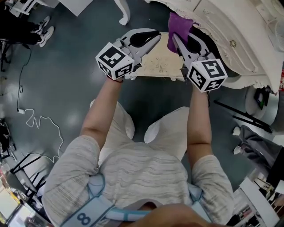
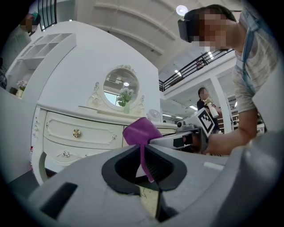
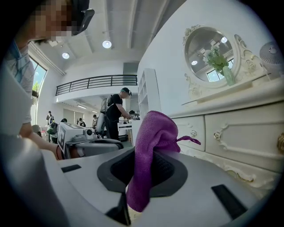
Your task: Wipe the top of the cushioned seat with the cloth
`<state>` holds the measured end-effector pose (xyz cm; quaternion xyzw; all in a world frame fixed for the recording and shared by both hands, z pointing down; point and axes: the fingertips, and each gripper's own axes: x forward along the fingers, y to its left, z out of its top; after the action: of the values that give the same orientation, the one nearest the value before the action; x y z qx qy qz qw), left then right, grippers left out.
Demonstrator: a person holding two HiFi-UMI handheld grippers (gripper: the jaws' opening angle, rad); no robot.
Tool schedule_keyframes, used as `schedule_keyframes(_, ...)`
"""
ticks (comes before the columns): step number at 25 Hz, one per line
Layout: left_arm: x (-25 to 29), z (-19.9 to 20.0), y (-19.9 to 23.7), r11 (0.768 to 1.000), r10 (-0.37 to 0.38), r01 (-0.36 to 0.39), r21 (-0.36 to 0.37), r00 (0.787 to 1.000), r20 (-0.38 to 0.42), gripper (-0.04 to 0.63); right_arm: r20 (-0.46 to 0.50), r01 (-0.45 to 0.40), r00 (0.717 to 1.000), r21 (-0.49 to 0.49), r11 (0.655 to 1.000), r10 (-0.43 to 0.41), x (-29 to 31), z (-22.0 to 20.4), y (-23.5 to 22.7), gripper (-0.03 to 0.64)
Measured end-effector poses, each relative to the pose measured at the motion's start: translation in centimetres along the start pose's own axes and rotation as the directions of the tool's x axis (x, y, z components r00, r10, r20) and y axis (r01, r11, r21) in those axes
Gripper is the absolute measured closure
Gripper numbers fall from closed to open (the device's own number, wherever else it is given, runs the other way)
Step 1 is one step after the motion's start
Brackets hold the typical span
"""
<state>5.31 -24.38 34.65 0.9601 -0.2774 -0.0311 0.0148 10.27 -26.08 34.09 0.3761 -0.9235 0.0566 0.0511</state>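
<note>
The cushioned seat is a cream pad with a faint pattern, below both grippers in the head view. A purple cloth hangs bunched over its far right corner, and my right gripper is shut on it. In the right gripper view the cloth bulges up out of the jaws and droops down between them. My left gripper hovers over the seat's far left part, jaws together, tips a little left of the cloth. In the left gripper view the cloth sits just beyond my left gripper, with a thin purple tail in line with the jaw gap.
An ornate white dresser with a round mirror stands right behind the seat. A white furniture leg is at the far left of it. A cable lies on the grey floor to the left. People stand in the background.
</note>
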Motion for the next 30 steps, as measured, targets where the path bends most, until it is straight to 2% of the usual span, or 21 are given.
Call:
schedule_keyframes(8,-1.2,-6.1,0.6,0.998,0.011,-0.013,0.056,0.999,0.041,0.555,0.024,0.040,0.999,-0.064,0.997,-0.038,1.0,-6.0,0.1,0.549)
schedule_keyframes(13,-1.7,-7.8,0.4,0.997,0.023,-0.027,0.066,0.998,0.051,0.555,0.014,0.053,0.999,-0.064,0.997,-0.052,0.7,-8.4,0.2,0.549)
schedule_keyframes(18,-2.8,-8.7,0.8,0.995,0.065,-0.069,0.067,0.996,0.066,0.555,-0.033,0.121,0.992,-0.053,0.991,-0.122,0.0,-10.5,-1.4,0.549)
schedule_keyframes(26,-6.2,-10.0,1.7,0.988,0.120,-0.127,0.091,0.989,0.082,0.554,-0.174,0.291,0.935,-0.115,0.950,-0.308,-1.1,-13.2,-7.3,0.549)
schedule_keyframes(30,-7.2,-11.6,2.9,0.989,0.135,-0.140,0.045,0.987,0.085,0.554,-0.238,0.333,0.903,-0.138,0.933,-0.357,-0.6,-14.7,-9.7,0.549)
